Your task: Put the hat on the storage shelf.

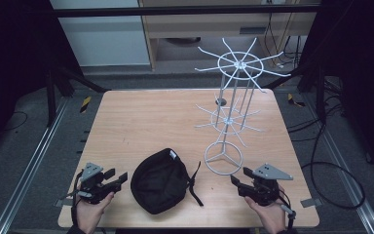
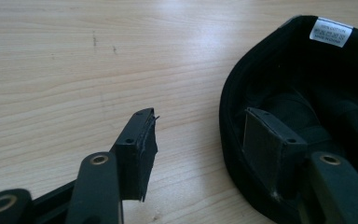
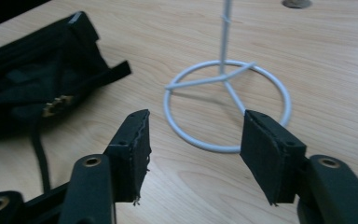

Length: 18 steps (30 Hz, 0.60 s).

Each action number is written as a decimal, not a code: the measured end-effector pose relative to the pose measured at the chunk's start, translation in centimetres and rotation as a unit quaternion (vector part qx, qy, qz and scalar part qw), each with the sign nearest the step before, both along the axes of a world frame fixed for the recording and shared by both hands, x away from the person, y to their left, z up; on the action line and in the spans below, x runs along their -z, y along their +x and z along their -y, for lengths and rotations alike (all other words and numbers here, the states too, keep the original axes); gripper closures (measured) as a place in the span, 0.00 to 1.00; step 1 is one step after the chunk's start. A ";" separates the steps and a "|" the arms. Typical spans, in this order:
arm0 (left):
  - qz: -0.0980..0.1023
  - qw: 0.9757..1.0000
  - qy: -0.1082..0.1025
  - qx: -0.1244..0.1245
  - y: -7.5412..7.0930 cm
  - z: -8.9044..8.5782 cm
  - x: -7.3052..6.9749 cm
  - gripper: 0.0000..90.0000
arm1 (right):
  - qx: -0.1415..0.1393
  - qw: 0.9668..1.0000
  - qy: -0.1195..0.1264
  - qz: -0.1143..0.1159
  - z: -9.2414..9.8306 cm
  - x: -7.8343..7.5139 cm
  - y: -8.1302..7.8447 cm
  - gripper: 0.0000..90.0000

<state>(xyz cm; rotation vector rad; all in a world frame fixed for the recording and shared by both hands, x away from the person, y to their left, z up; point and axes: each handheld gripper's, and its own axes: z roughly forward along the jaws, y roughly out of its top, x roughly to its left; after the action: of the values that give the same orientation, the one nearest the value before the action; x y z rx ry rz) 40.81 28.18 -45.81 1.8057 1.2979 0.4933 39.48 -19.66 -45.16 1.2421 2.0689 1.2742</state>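
A black cap (image 1: 159, 181) lies upside down near the table's front edge, its strap (image 1: 194, 184) trailing to the right. A white wire rack stand (image 1: 230, 114) rises right of it on a ring base (image 1: 223, 158). My left gripper (image 1: 117, 177) rests open at the front left, just left of the cap. In the left gripper view the cap (image 2: 317, 93) with its white label (image 2: 330, 31) lies behind the right jaw. My right gripper (image 1: 238, 176) stands open at the front right. In the right gripper view the ring base (image 3: 227, 105) lies just beyond the empty jaws, and the cap (image 3: 32, 79) is at left.
The wooden table (image 1: 146, 117) has bare surface across its left and back. A small round grommet (image 1: 220, 101) sits near the back edge behind the rack. Metal rails and cables run along the floor on both sides.
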 end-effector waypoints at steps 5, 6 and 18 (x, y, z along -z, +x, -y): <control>-0.010 1.000 0.004 0.010 0.1 0.5 0.3 0.49 | -0.021 1.000 0.001 -0.003 -1.3 -0.3 0.1 0.49; -0.016 1.000 0.006 0.014 0.2 0.8 0.4 0.49 | -0.029 1.000 -0.001 -0.006 -1.8 -0.3 0.2 0.50; -0.054 0.998 0.022 0.039 0.6 2.4 1.4 0.58 | -0.058 0.998 -0.007 -0.004 -4.6 -0.9 0.8 0.51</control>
<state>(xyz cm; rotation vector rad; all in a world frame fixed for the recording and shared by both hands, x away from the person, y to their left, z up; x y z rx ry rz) 41.38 25.77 -47.25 1.9355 1.2922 0.3893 40.23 -15.06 -44.29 1.1376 2.1794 1.3033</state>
